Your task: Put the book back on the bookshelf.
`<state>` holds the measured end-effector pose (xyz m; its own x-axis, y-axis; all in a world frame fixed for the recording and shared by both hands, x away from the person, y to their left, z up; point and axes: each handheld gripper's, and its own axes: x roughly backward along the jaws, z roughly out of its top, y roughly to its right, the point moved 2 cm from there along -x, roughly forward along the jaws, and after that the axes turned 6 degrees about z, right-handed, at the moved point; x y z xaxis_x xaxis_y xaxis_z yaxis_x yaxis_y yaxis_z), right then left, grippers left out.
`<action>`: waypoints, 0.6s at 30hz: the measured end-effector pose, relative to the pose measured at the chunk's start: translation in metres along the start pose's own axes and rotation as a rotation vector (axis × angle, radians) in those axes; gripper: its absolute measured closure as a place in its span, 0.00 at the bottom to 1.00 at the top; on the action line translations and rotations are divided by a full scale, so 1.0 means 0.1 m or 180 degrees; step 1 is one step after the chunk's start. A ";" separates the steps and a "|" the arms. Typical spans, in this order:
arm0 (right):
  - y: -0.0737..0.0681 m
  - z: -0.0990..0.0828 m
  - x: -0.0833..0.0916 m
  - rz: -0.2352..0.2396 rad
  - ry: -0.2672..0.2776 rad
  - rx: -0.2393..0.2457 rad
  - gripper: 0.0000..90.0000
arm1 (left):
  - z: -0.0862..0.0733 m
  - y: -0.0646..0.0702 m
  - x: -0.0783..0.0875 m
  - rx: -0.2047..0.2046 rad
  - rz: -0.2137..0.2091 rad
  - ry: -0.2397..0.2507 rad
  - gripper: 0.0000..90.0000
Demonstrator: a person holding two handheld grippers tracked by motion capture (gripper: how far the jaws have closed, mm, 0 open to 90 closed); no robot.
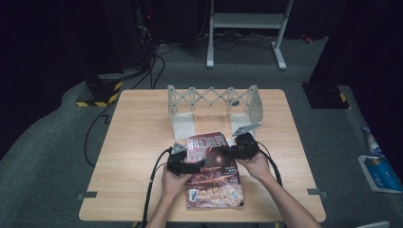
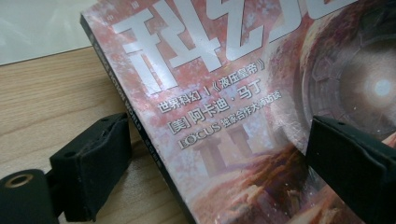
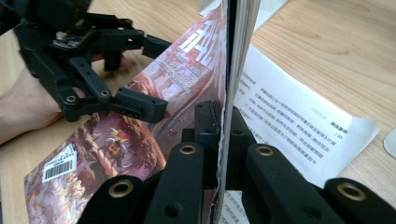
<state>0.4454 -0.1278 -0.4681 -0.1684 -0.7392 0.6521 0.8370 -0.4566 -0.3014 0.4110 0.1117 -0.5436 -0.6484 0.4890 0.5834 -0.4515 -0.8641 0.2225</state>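
A book (image 1: pixel 214 175) with a reddish cover and white Chinese title lies on the near middle of the wooden table (image 1: pixel 142 137). My right gripper (image 3: pixel 223 121) is shut on the cover's free edge together with a few pages and holds them up on edge. Under them a white printed page (image 3: pixel 289 121) lies bare. My left gripper (image 2: pixel 217 154) is open and straddles the spine side of the book (image 2: pixel 224 116). One of its fingers (image 2: pixel 93 163) sits on the table beside the spine, and the other hangs over the cover. From above, the left gripper (image 1: pixel 190 167) and the right gripper (image 1: pixel 236 151) flank the book.
A grey expanding metal book rack (image 1: pixel 214 102) stands behind the book, with its flat end plates near the book's far edge. A hand (image 3: pixel 23 107) holds the left gripper (image 3: pixel 152 77). Black cables trail off the table's front left.
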 end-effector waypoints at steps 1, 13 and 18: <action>-0.02 0.00 0.01 0.0017 0.0009 0.0021 0.97 | 0.00 0.00 0.00 0.0004 -0.0022 0.0001 0.07; -0.08 0.01 -0.01 0.0165 0.0077 0.0213 0.97 | 0.00 -0.01 0.01 0.0014 -0.0166 -0.0026 0.07; -0.04 -0.01 -0.01 0.0163 0.0068 0.0183 0.97 | -0.01 -0.04 0.06 0.0103 -0.0209 -0.0040 0.15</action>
<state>0.4415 -0.1254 -0.4678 -0.1353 -0.7716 0.6216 0.8732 -0.3893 -0.2932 0.4085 0.1179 -0.5416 -0.6102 0.5434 0.5765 -0.4726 -0.8337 0.2856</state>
